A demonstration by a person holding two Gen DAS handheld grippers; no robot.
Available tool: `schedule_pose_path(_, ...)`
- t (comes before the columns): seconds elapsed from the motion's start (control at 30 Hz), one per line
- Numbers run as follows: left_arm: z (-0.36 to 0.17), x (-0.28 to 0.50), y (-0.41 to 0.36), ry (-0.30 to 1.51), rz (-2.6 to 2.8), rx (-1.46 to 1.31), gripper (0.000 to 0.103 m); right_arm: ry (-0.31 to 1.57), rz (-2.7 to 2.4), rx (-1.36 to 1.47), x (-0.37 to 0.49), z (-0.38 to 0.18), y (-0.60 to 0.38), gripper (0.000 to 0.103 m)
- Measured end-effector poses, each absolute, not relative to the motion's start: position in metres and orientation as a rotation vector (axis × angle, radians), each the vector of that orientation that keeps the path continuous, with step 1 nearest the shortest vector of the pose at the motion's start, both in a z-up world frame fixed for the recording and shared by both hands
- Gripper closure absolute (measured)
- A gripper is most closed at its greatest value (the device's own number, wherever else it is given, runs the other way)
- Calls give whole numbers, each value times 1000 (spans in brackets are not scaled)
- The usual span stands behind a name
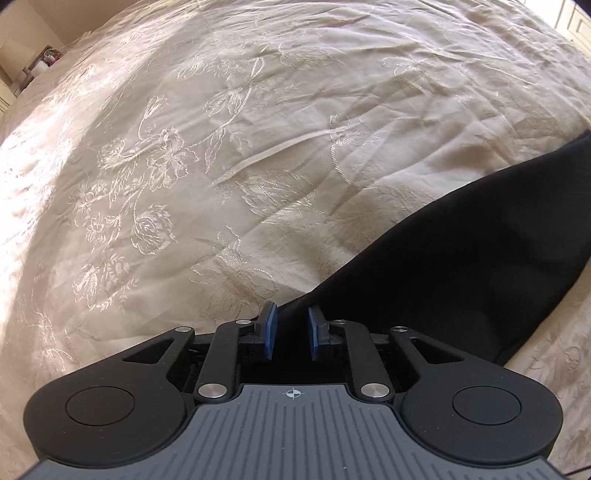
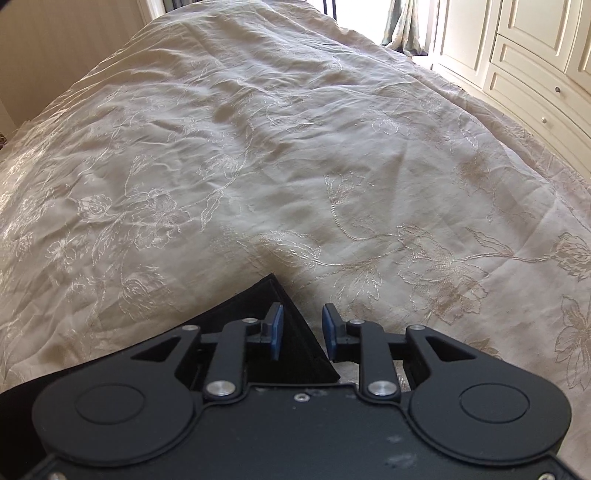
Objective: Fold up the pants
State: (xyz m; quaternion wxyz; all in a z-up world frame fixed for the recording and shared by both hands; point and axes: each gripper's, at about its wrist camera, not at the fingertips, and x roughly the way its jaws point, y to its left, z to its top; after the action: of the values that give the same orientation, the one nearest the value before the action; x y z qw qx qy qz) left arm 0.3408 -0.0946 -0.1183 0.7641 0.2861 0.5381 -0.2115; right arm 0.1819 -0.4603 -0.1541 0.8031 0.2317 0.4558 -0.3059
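The black pants (image 1: 480, 251) lie on the beige embroidered bedspread (image 1: 221, 147). In the left wrist view they stretch from the gripper toward the right edge. My left gripper (image 1: 291, 328) is open, its blue pads (image 1: 269, 328) either side of a pants edge that runs between them. In the right wrist view a pointed corner of the pants (image 2: 291, 332) lies flat on the bedspread (image 2: 295, 147). My right gripper (image 2: 303, 332) is open and sits over this corner, with the left pad (image 2: 277, 332) above the cloth.
White cupboards with drawers (image 2: 535, 55) stand along the bed's right side. A curtain (image 2: 402, 26) hangs at a bright window beyond the bed. A bedside table with small items (image 1: 40, 66) stands at the far left.
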Motion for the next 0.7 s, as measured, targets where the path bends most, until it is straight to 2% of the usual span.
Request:
schedule_pose_path(0.43, -131, 342, -91, 1214, -476, 606, 86, 988, -603, 507, 188, -166, -468, 77)
schedule_pose_path(0.7, -133, 347, -88, 1223, -502, 588, 86, 942, -564, 520, 187, -167, -467, 73)
